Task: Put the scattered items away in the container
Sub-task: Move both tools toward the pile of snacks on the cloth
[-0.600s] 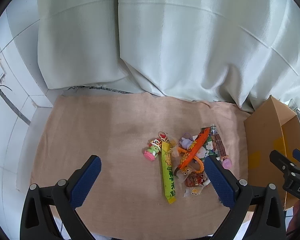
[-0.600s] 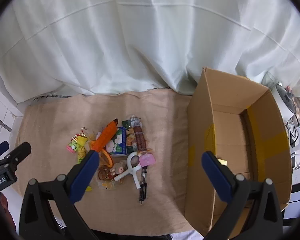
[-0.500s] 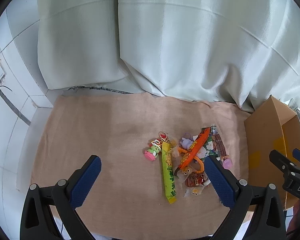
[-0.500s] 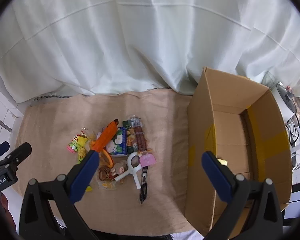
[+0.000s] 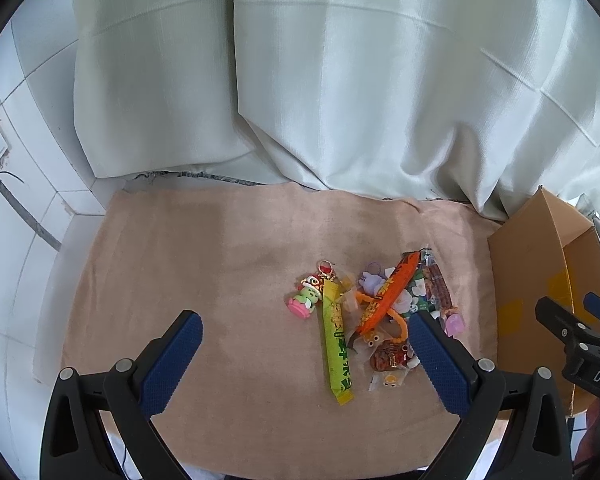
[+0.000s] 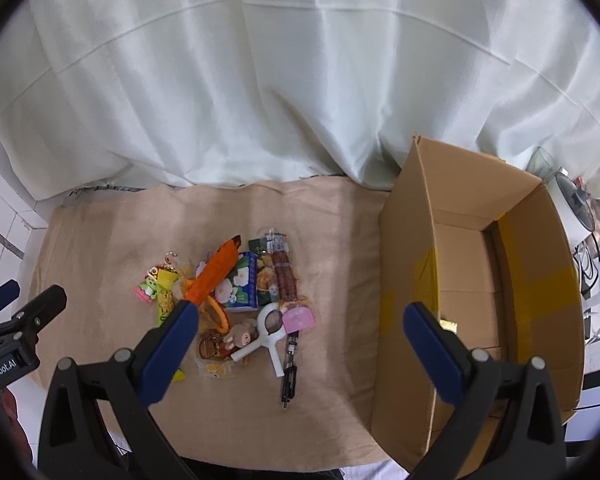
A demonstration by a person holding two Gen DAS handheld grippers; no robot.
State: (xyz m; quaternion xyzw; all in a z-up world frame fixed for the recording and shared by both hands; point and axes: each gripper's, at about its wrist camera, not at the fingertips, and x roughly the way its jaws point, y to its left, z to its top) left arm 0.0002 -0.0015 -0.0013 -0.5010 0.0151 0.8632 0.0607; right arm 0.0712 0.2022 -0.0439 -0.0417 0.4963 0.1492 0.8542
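Note:
A heap of small items lies on the tan cloth (image 5: 220, 264): a green snack stick (image 5: 337, 344), an orange packet (image 5: 390, 292), a pink-footed figurine (image 5: 306, 296), a blue flowered carton (image 6: 240, 282), a white Y-shaped tool (image 6: 268, 332) and a black pen (image 6: 290, 372). The open cardboard box (image 6: 480, 300) stands right of the heap. My left gripper (image 5: 304, 330) hovers open above the cloth, the heap near its right finger. My right gripper (image 6: 300, 324) hangs open, its left finger over the heap, its right finger before the box.
Pale curtains (image 6: 300, 80) hang along the far edge of the cloth. A white tiled wall (image 5: 16, 200) rises at the left. A white fan (image 6: 572, 208) and cables sit beyond the box at the right. Bare cloth stretches left of the heap.

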